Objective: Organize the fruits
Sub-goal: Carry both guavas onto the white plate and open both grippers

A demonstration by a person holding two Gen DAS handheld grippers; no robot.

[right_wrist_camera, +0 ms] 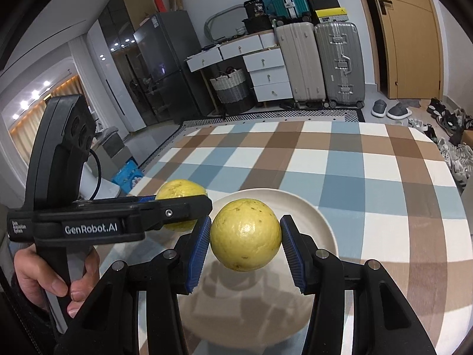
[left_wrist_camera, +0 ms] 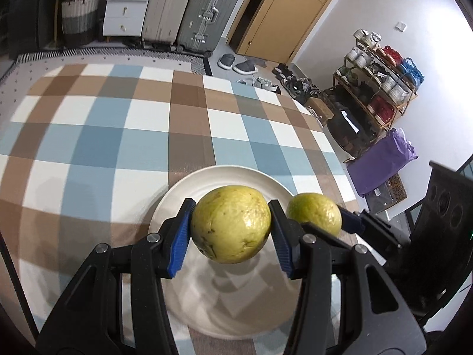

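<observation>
Clamped across the middle by each hand-held gripper: one firm, smooth-skinned, probably bruisable guava, above white plate.

two yellow-green fruits – one fruit clamped in the left gripper, the other fruit clamped in the right gripper, both held above the single white plate near the front edge of the tabletop. two grippers, four blue-padded fingers in all. one checked tablecloth covers the top. beyond the far edge – two upright suitcases side by side, a third on top of the drawers, and one woven basket.
</observation>
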